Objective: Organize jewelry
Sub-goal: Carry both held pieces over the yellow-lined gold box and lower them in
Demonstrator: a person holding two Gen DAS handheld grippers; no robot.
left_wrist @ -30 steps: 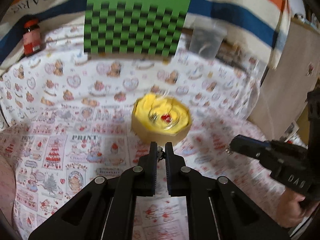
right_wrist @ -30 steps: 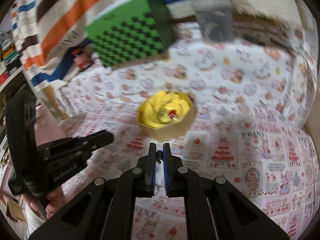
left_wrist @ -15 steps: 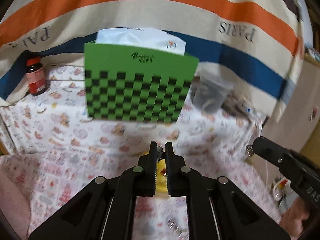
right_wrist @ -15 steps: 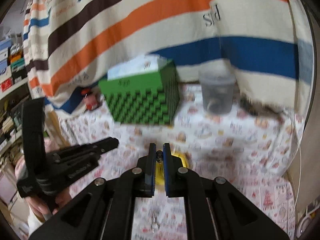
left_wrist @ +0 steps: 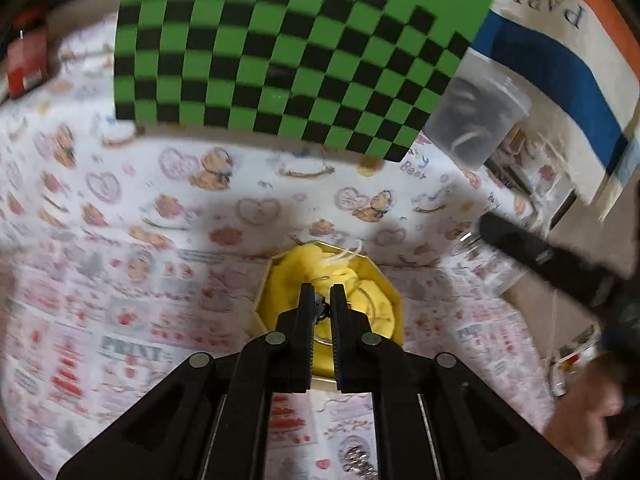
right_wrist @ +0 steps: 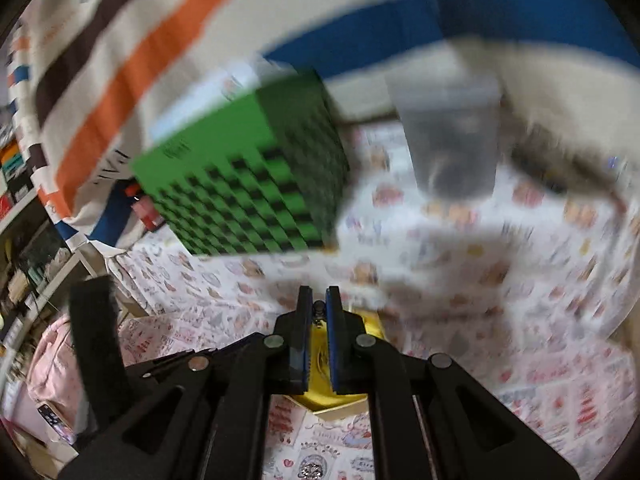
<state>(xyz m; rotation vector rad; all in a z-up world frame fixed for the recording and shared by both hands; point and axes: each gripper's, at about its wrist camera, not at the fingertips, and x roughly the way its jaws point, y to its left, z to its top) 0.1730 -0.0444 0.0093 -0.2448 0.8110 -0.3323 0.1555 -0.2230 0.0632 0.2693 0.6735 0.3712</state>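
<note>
A yellow-lined jewelry box sits on the printed cloth, with thin pale rings or bangles on its lining. My left gripper hovers over the box with its jaws nearly closed; nothing clear shows between them. My right gripper is also nearly closed, above the same box, which its fingers mostly hide. A small silvery jewelry piece lies on the cloth near the front edge; it also shows in the right wrist view. The right gripper shows at the right of the left wrist view.
A green-and-black checkered box stands at the back. A clear plastic cup stands to its right. A red-capped bottle is at the far left. A striped cloth hangs behind. The table edge drops off at the right.
Both cameras swung up toward the striped cloth half a second ago and have tilted back down over the yellow box. Both grippers stayed nearly closed throughout.
</note>
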